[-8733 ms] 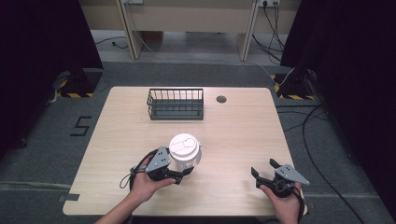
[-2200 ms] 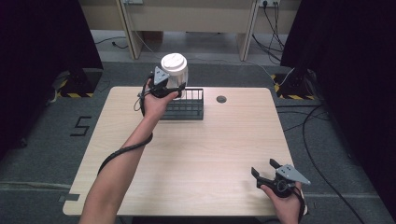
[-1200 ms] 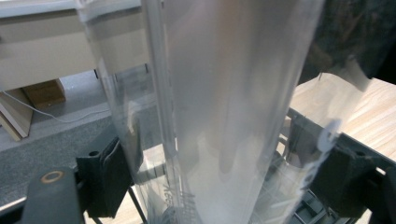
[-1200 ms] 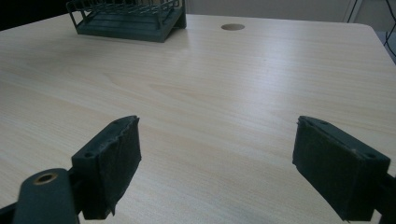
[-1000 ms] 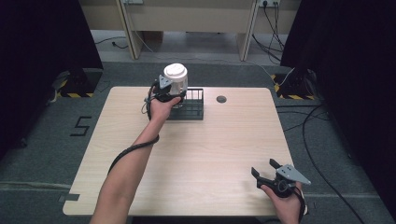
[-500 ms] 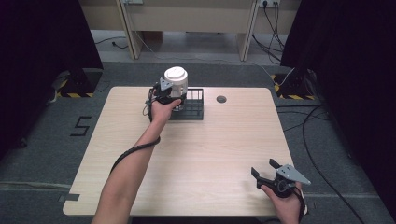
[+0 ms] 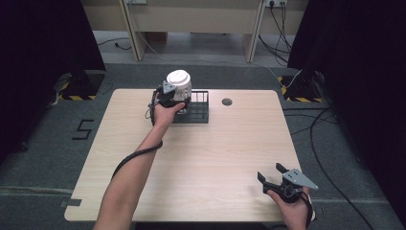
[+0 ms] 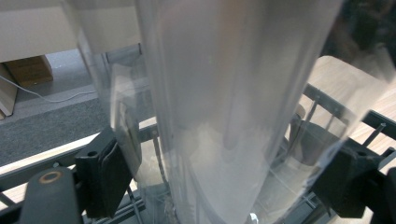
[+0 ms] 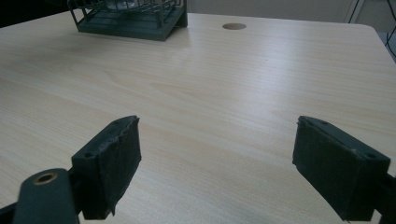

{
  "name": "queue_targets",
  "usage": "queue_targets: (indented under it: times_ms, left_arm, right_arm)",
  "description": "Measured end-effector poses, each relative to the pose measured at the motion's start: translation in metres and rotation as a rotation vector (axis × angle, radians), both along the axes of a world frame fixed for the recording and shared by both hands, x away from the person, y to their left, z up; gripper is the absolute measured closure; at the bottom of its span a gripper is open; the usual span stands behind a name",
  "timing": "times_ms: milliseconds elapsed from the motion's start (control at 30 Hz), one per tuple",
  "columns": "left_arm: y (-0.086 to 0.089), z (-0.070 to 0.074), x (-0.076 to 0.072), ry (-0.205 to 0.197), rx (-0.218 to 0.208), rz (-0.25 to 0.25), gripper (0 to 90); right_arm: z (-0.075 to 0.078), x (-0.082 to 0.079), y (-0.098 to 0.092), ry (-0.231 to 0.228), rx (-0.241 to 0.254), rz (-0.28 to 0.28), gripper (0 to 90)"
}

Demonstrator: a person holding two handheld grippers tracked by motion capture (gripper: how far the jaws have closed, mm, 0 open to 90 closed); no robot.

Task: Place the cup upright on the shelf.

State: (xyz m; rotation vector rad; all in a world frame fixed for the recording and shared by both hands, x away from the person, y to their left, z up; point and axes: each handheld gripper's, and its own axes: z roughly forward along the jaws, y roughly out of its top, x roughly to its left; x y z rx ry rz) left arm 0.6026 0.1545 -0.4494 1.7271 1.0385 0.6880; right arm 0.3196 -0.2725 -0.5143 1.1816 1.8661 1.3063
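Note:
A tall clear plastic container (image 7: 178,85) with a white lid stands upright in the left end of a black wire basket (image 7: 198,108) at the table's far side. My left gripper (image 7: 173,99) is shut on the container's side. In the left gripper view the translucent wall (image 8: 224,116) sits between the two black jaws of the left gripper (image 8: 226,179), with basket wires (image 8: 327,100) behind it. My right gripper (image 7: 270,173) rests near the front right corner, open and holding nothing. The right gripper view shows the right gripper (image 9: 217,158) above bare wood, the basket (image 9: 130,16) far ahead.
The light wooden table (image 7: 215,158) has a round cable hole (image 7: 227,101) to the right of the basket, also in the right gripper view as the hole (image 9: 234,26). Cables (image 7: 330,124) run over the grey floor to the right. Dark curtains flank both sides.
My left gripper carried the container from the table's near side up over the basket, then lowered it into the basket's left end. The right gripper has stayed put.

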Motion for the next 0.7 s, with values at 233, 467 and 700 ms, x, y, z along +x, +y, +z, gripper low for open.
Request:
queue_targets:
  times_ms: [233, 467, 700]
  left_arm:
    - [0.002, 0.001, -0.004, -0.042, -0.018, -0.003, 14.5]
    - [0.007, 0.005, -0.009, -0.063, -0.009, -0.016, 14.3]
    - [0.011, 0.010, -0.016, -0.070, -0.010, -0.024, 14.3]
  right_arm:
    - [0.000, 0.000, 0.000, 0.000, -0.001, 0.001, 15.8]
    - [0.000, 0.000, 0.001, 0.005, -0.001, 0.000, 15.8]
    - [0.000, 0.000, 0.001, 0.004, -0.004, 0.000, 15.9]
